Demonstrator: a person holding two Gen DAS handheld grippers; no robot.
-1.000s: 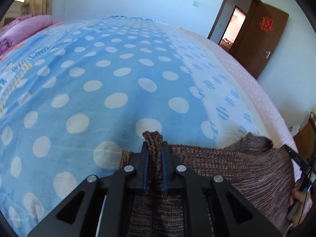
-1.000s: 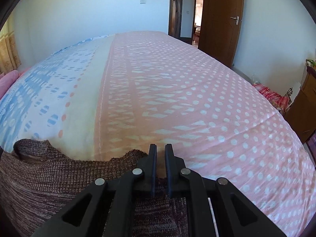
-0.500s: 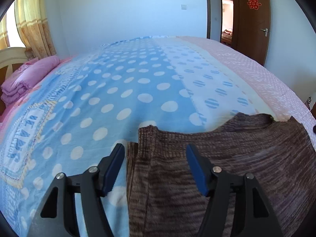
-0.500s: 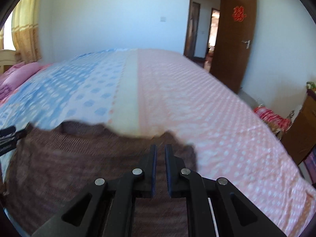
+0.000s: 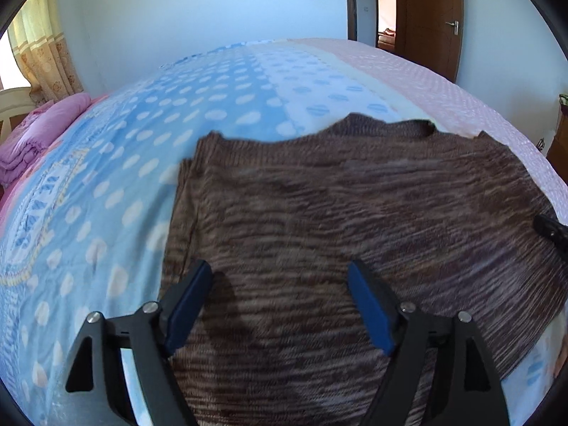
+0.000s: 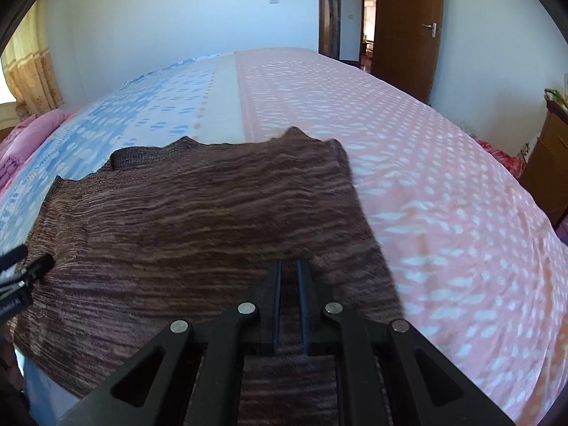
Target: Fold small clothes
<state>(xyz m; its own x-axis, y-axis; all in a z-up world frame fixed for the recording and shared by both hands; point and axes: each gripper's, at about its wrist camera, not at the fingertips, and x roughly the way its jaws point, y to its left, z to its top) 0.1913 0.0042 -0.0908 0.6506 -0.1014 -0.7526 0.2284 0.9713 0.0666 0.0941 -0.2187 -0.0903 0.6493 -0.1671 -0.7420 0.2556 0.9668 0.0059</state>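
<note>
Across the bed, blue dotted cover left, pink right, a brown knit sweater lies spread flat near the front edge, neckline toward the far wall. Left tool over the sweater: jaws just been opening, wide apart, nothing gripped between them. Right tool: jaws together, whether pinching knit cannot be told.

My two handheld grippers: the left gripper and right gripper share black angular frames, silver screw heads at the joints, and blue finger pads.
</note>
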